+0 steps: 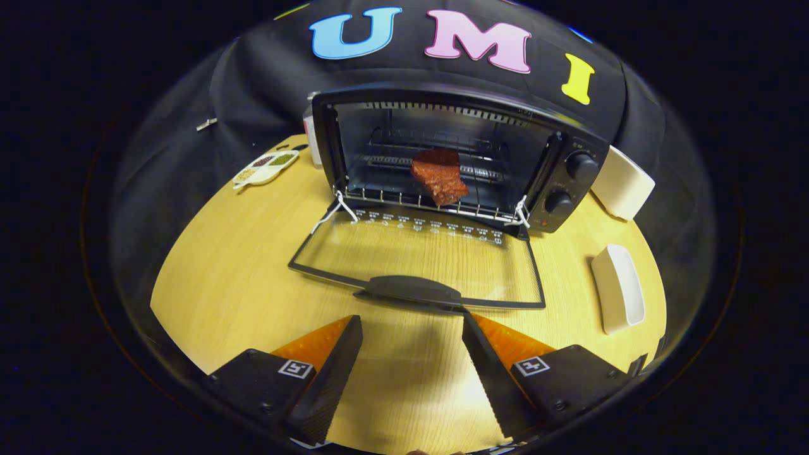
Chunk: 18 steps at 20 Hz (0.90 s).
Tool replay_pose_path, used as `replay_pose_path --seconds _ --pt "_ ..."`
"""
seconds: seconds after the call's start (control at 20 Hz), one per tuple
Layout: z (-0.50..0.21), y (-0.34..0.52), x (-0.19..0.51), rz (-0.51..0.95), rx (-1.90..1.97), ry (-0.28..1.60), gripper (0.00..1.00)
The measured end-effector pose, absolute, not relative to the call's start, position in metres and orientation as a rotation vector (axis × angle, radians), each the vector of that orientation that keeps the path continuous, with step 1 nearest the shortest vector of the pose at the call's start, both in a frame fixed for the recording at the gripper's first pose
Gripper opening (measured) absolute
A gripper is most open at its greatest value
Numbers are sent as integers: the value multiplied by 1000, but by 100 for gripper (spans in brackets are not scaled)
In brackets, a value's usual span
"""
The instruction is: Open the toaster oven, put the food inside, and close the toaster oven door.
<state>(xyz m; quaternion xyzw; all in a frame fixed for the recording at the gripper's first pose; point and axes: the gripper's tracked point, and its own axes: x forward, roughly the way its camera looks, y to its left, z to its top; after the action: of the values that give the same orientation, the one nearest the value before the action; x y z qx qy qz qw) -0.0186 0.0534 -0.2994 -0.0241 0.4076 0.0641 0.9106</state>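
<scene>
Gripper view looks along the claw [412, 328], whose two fingers stand apart with nothing between them, hovering over the wooden surface [215, 284]. Straight ahead at twelve o'clock, just beyond the fingertips, lies the door handle [411, 291] of the toaster oven [442, 158]; its long axis runs crosswise, from nine to three o'clock, square to the line of the fingers. The glass door [417, 253] is folded down flat toward the claw, hinged at its far edge. Farther along at twelve o'clock the food [439, 175], a reddish-brown slab, sits on the wire rack [417, 202] inside the oven. By my reading, loading is done and only closing remains: the claw would need to get under or around that handle and swing it up and away. A white dish [618, 287] rests at about two o'clock, well clear.
</scene>
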Motion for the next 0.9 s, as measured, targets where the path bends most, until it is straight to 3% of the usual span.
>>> replay_pose_path --seconds 0.25,0.9 --pt "-331 48 -23 99 25 923 99" --pt "-322 55 -8 180 -64 839 98"
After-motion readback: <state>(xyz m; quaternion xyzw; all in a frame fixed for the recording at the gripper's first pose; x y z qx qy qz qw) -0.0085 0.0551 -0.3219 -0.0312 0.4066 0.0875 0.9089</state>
